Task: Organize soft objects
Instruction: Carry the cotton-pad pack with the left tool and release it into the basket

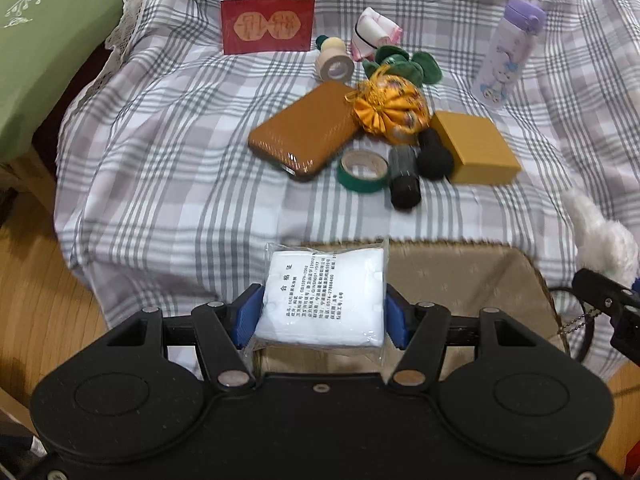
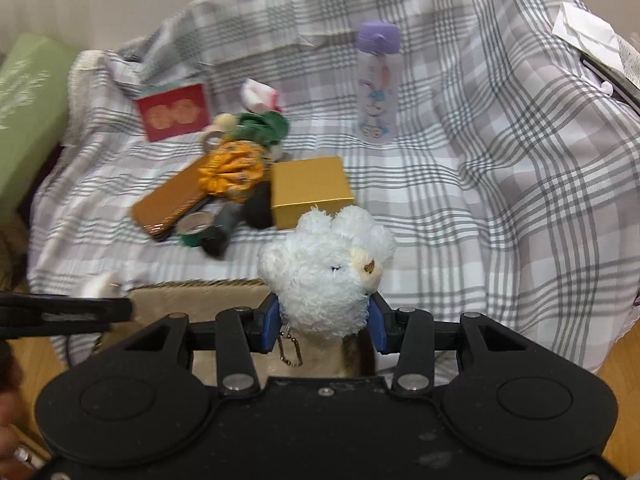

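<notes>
My left gripper (image 1: 324,316) is shut on a white cotton pack in clear plastic (image 1: 326,296), held over the left rim of a woven basket with beige lining (image 1: 472,276). My right gripper (image 2: 324,320) is shut on a white plush bear (image 2: 324,272) with a ball chain, above the same basket (image 2: 200,300). The bear (image 1: 604,236) and the right gripper show at the right edge of the left wrist view. On the plaid cloth farther back lie an orange fabric pouch (image 1: 390,108), a green plush (image 1: 404,62), a rolled white cloth (image 1: 374,36) and a black sponge (image 1: 434,156).
Hard items share the plaid cloth (image 1: 168,152): a red box (image 1: 267,24), brown case (image 1: 304,130), gold box (image 1: 476,146), green tape roll (image 1: 362,170), dark roll (image 1: 404,176), purple-capped bottle (image 1: 506,54). A green pillow (image 1: 44,48) lies left. Wooden floor shows below.
</notes>
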`<state>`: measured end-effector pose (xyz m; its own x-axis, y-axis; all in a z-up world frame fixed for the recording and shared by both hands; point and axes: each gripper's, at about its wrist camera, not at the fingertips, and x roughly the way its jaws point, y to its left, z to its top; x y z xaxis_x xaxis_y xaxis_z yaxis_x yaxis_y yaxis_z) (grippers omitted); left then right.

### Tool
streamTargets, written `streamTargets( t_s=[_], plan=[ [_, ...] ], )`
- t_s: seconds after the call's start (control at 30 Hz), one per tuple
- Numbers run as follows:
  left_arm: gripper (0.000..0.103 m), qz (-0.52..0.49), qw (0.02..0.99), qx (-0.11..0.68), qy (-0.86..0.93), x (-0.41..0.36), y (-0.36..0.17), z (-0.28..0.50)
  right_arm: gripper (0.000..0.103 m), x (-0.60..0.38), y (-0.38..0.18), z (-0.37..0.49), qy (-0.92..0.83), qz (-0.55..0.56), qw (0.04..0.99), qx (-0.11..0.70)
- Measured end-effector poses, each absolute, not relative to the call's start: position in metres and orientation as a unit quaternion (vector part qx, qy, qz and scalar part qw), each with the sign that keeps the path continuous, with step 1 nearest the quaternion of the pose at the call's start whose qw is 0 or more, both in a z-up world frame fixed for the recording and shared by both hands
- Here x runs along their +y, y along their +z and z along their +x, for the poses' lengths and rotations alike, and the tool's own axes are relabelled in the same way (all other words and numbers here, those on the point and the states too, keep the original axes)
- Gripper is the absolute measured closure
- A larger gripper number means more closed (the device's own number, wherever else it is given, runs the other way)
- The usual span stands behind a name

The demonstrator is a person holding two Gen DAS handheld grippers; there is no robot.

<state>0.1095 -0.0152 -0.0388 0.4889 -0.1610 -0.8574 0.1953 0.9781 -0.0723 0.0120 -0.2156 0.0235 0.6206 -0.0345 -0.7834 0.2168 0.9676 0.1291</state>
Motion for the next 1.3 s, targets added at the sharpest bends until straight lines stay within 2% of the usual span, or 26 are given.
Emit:
streamTargets(
  t_s=[0.63,1.03,1.3],
  plan=[
    [0.044,0.024,0.884,0.461,-0.075,-0.02,-0.027,0.035,0.06,-0.175,0.064,-0.084,0.014,0.101,0.929,0.356],
    [0.044,0.037,0.884,0.46,-0.069,-0.021,-0.029,0.026,0.06,-0.172,0.062,-0.092,0.007,0.103,0.923,0.371],
    [0.022,0.047,0.883,0.463,-0.055,-0.02,-0.032,0.025,0.06,-0.168,0.057,-0.088,0.013,0.088,0.917,0.389]
  ],
)
